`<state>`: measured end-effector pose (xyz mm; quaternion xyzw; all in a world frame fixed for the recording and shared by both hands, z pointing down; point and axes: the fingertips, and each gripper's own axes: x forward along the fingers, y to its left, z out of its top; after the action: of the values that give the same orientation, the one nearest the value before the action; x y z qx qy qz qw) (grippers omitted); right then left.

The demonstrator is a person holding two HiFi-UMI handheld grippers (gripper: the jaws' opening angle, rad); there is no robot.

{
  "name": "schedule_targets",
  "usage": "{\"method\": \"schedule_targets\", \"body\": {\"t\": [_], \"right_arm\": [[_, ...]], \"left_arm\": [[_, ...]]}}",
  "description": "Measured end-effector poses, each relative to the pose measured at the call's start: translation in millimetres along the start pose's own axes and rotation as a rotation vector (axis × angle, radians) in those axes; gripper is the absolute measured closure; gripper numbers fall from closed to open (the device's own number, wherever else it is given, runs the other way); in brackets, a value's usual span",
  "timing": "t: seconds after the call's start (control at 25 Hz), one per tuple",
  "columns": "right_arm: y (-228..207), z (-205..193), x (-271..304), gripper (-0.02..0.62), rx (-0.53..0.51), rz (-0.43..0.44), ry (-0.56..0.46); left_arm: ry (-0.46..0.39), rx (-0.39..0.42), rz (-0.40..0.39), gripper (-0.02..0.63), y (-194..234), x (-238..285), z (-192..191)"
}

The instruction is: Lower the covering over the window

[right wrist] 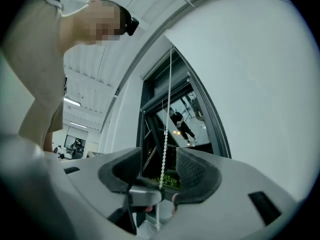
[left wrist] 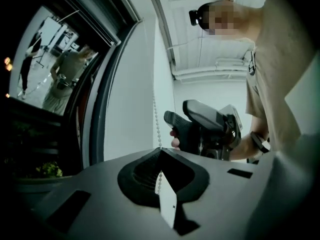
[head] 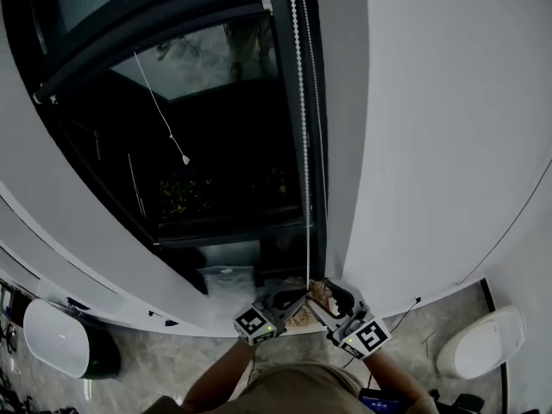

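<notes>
A white bead chain (head: 304, 145) hangs down the right side of the dark window (head: 216, 162); the rolled covering (head: 155, 28) sits high at the window's top. My left gripper (head: 295, 299) is shut on the bead chain (left wrist: 156, 119), which runs up out of its closed jaws (left wrist: 160, 153). Just right of it, my right gripper (head: 335, 297) stands open. In the right gripper view the bead chain (right wrist: 165, 139) passes between the spread jaws of the right gripper (right wrist: 161, 173) without touching either pad. The right gripper (left wrist: 210, 126) also shows in the left gripper view, beyond the chain.
A white wall (head: 431, 145) borders the window frame (head: 321, 188) on the right. A thin pull cord with a small end piece (head: 185, 159) hangs before the glass. White rounded objects (head: 53, 338) (head: 479, 343) stand on the floor at either side. Green plants (right wrist: 167, 181) show outside.
</notes>
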<state>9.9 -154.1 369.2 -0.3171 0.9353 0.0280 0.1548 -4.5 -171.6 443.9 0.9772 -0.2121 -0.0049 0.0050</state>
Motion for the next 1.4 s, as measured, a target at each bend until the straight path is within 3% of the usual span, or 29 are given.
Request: {"method": "schedule_targets", "body": {"t": [0.2, 0.24, 0.28, 0.32, 0.52, 0.6, 0.68, 0.72, 0.84, 1.0, 1.28, 1.4], "right_arm": [[9.2, 11.2, 19.5, 0.401, -0.110, 0.022, 0.041], [7.8, 10.5, 21.0, 0.440, -0.116, 0.004, 0.050], [5.4, 9.6, 21.0, 0.536, -0.113, -0.019, 0.056], [3.1, 9.0, 20.0, 0.571, -0.100, -0.034, 0.060], [-2.6, 14.6, 12.0, 0.578, -0.038, -0.054, 0.018], [-12.1, 12.6, 7.6, 0.578, -0.059, -0.077, 0.014], [-24.9, -2.5, 8.3, 0.573, -0.095, -0.097, 0.057], [-31.9, -13.1, 7.8, 0.540, -0.084, -0.108, 0.077], [-49.2, -39.9, -4.2, 0.476, 0.012, -0.161, 0.108], [-56.0, -61.7, -20.9, 0.474, 0.048, -0.207, 0.144], [-45.8, -92.7, -37.3, 0.476, 0.061, -0.217, 0.225], [-44.4, -96.6, -41.4, 0.476, 0.076, -0.224, 0.215]], "left_arm": [[-0.029, 0.019, -0.018, 0.589, -20.6, 1.4, 10.9], [-0.028, 0.024, -0.021, 0.589, -21.6, 0.0, 10.5], [-0.026, 0.023, -0.020, 0.589, -22.2, -2.0, 9.2], [-0.026, 0.023, -0.017, 0.589, -22.5, -4.0, 7.6], [-0.025, 0.031, 0.014, 0.588, -22.1, -3.6, 8.9], [-0.010, -0.011, 0.029, 0.583, -21.2, -0.1, 9.5], [-0.023, -0.046, 0.043, 0.540, -10.2, -2.6, 10.0], [-0.032, -0.035, 0.054, 0.532, -2.1, -6.1, 8.5], [-0.046, -0.022, 0.123, 0.531, 16.0, -18.6, 0.4], [-0.039, -0.079, 0.173, 0.531, 22.2, -26.0, -13.6], [-0.013, -0.129, 0.200, 0.531, 9.7, -31.3, -40.4], [0.006, -0.151, 0.208, 0.531, 5.6, -32.1, -54.2]]}}
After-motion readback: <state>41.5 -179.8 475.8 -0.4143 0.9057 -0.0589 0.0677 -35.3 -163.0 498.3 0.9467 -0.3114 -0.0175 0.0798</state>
